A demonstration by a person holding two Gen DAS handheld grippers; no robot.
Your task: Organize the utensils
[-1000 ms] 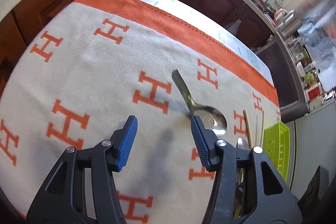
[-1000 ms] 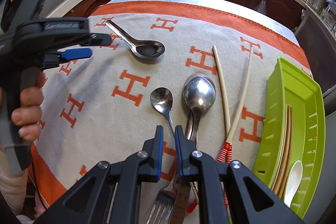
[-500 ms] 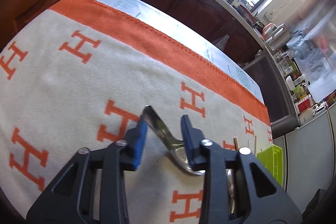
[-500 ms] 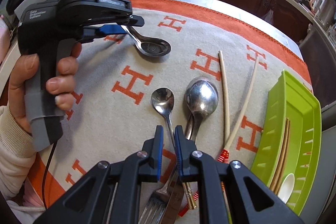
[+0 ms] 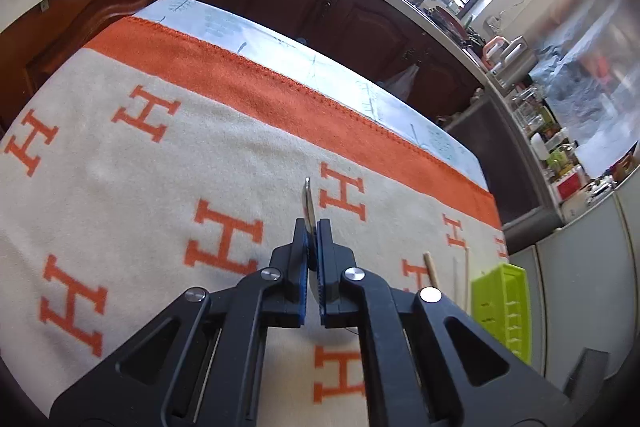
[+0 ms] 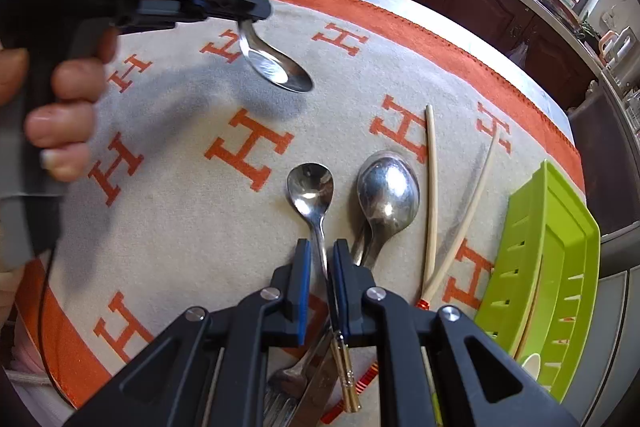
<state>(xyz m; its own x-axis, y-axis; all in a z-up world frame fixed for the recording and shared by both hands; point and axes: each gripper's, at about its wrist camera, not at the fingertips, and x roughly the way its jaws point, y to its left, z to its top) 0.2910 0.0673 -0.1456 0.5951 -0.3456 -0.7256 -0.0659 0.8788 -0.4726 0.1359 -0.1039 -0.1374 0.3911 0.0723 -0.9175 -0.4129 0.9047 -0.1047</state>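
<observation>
On the blanket [image 6: 168,211], two spoons [image 6: 312,187], two chopsticks [image 6: 431,187].

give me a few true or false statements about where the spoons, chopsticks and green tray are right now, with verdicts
1. The left gripper is shut on the soup spoon, held above the blanket. True.
2. The right gripper is wide open. False: its jaws stand close together over the small spoon.
3. The green tray lies left of the spoons. False: it lies to their right.
4. Two pale chopsticks lie between the large spoon and the tray. True.
</observation>
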